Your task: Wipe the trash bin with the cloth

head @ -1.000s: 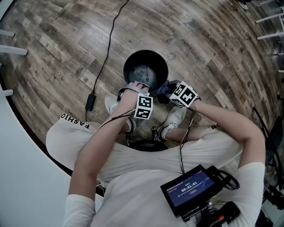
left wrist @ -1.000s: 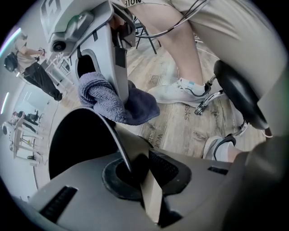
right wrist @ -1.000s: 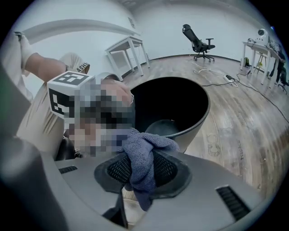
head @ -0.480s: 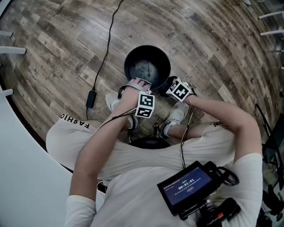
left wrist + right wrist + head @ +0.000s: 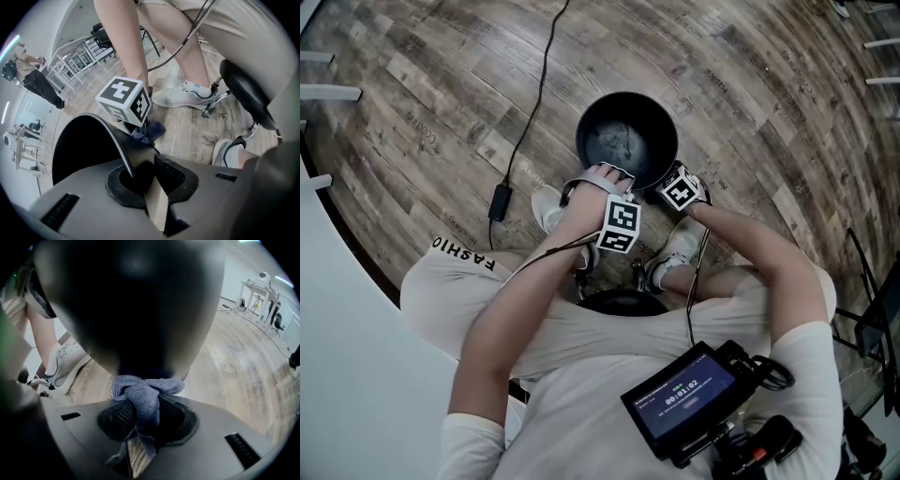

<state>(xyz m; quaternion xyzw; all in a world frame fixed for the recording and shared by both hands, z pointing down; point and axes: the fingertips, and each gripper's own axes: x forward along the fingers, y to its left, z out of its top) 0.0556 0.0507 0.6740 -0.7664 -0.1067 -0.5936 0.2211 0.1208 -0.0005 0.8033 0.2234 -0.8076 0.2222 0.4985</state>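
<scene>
closest to the head camera, a small monitor (image 5: 684, 398) with a lit screen hangs at the chest of a seated person in light clothes. below it is the round black seat of a stool (image 5: 619, 302), with a white sneaker (image 5: 548, 208) planted on the floor at either side. both forearms reach forward and down to a black trash bin (image 5: 586, 112) standing upright on the floor just past the feet.

the left gripper (image 5: 607, 172) sits at the bin's near rim. in the left gripper view its jaws are clenched on that thin rim (image 5: 110, 136), one jaw inside the bin and one outside, with the dark opening of the bin to the left.

the right gripper (image 5: 664, 183) is low at the bin's near right side, just beside the left one. in the right gripper view its jaws (image 5: 140, 427) are clamped tight on a bunched blue-grey cloth (image 5: 143, 394), and the wad of cloth presses against the bin's dark outer wall (image 5: 136, 301), which fills the upper part of that view. the left gripper view shows the same cloth (image 5: 151, 132) tucked under the right gripper's marker cube (image 5: 124, 101), against the outside of the bin.

beyond the bin lies a wood-plank floor (image 5: 412, 84). a thin black cable (image 5: 530, 103) runs across it to a small black adapter (image 5: 500, 200) left of the feet.
</scene>
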